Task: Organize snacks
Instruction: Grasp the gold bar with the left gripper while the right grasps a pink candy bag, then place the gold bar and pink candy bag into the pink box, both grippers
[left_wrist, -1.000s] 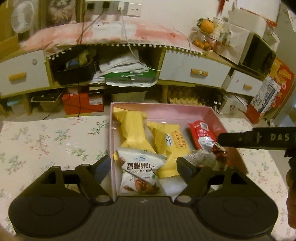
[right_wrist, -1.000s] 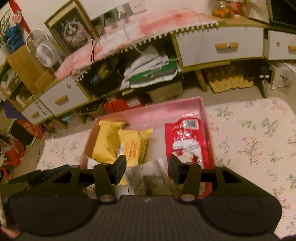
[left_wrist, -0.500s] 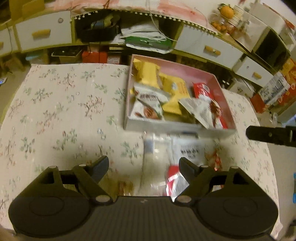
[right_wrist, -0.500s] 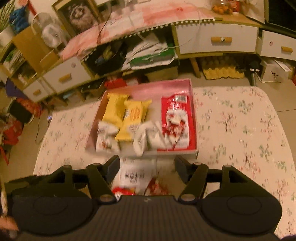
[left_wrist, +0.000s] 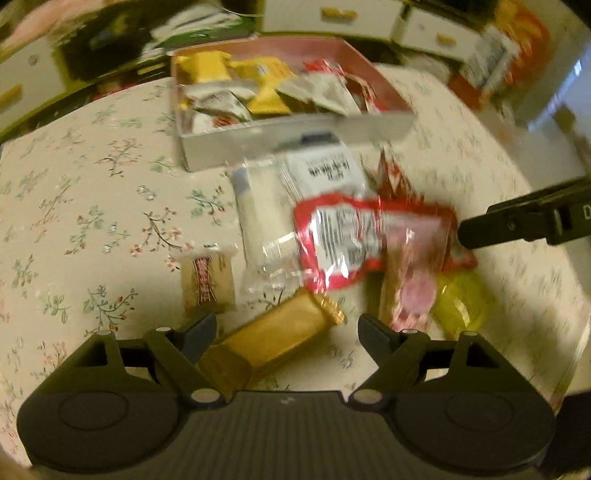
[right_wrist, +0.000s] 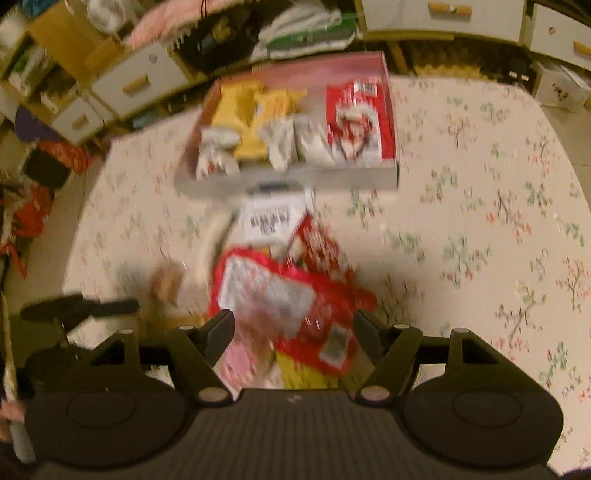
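Note:
A pink box (left_wrist: 295, 133) (right_wrist: 291, 181) at the far side of the table holds yellow, white and red snack packs. Loose snacks lie in front of it: a red-and-white pack (left_wrist: 343, 236) (right_wrist: 273, 291), a clear white pack (left_wrist: 258, 218), a gold bar (left_wrist: 273, 339), a small beige sweet (left_wrist: 208, 280), a pink pack (left_wrist: 413, 288) and a yellow one (left_wrist: 461, 302). My left gripper (left_wrist: 286, 330) is open over the gold bar. My right gripper (right_wrist: 293, 325) is open over the red pack. Both views are blurred.
The table wears a floral cloth (left_wrist: 92, 206) (right_wrist: 480, 229). The right gripper's finger (left_wrist: 517, 225) shows at the right of the left wrist view. White drawers and cluttered shelves (right_wrist: 295, 29) stand beyond the table.
Both grippers have drawn back from the pink box toward the near side of the table. The loose pile of snacks has come into view under them. Both stay open.

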